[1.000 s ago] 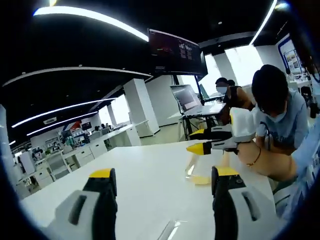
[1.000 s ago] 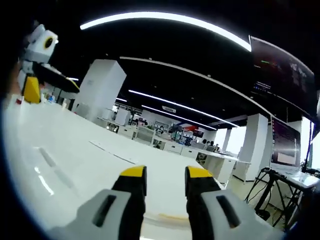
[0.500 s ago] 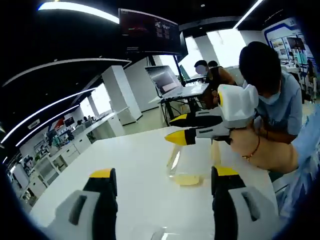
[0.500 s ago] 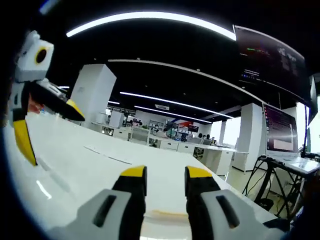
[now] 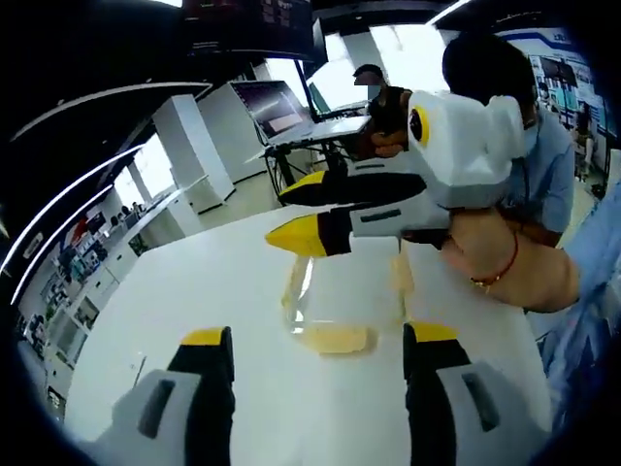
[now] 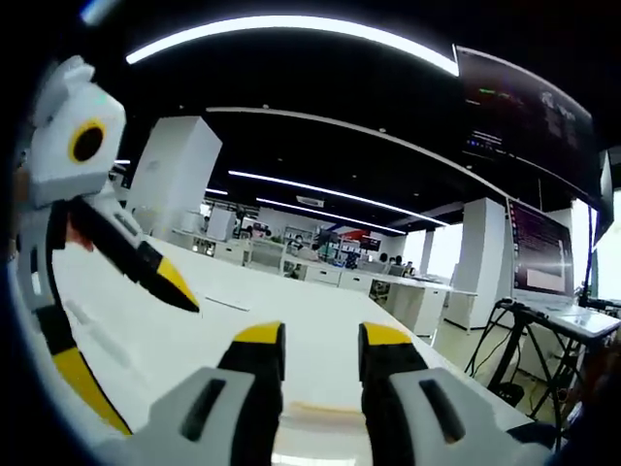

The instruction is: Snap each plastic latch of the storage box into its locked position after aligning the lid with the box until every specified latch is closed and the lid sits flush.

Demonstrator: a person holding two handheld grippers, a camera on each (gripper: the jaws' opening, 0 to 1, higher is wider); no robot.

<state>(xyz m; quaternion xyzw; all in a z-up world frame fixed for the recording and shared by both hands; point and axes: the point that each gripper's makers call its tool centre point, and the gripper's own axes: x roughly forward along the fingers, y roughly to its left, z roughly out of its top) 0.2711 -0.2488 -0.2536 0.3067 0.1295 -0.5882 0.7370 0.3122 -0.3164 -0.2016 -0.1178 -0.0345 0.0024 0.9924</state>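
In the left gripper view my left gripper (image 5: pixel 315 342) has its two yellow-tipped jaws spread wide, with nothing between them. Just beyond the jaws, on the white table (image 5: pixel 184 282), stands the clear storage box (image 5: pixel 342 306) with a yellowish edge at its front; its latches I cannot make out. Above the box my right gripper (image 5: pixel 296 209) comes in from the right, held by my hand (image 5: pixel 495 267), its yellow tips close together and pointing left. Behind it a person in a light blue shirt (image 5: pixel 543 175) sits, and a laptop (image 5: pixel 277 107) stands on a farther desk.

In the right gripper view my right gripper (image 6: pixel 320 348) has its jaws narrow, with a small gap and nothing gripped. The left gripper (image 6: pixel 116 340) shows at the left edge over the table (image 6: pixel 291 311).
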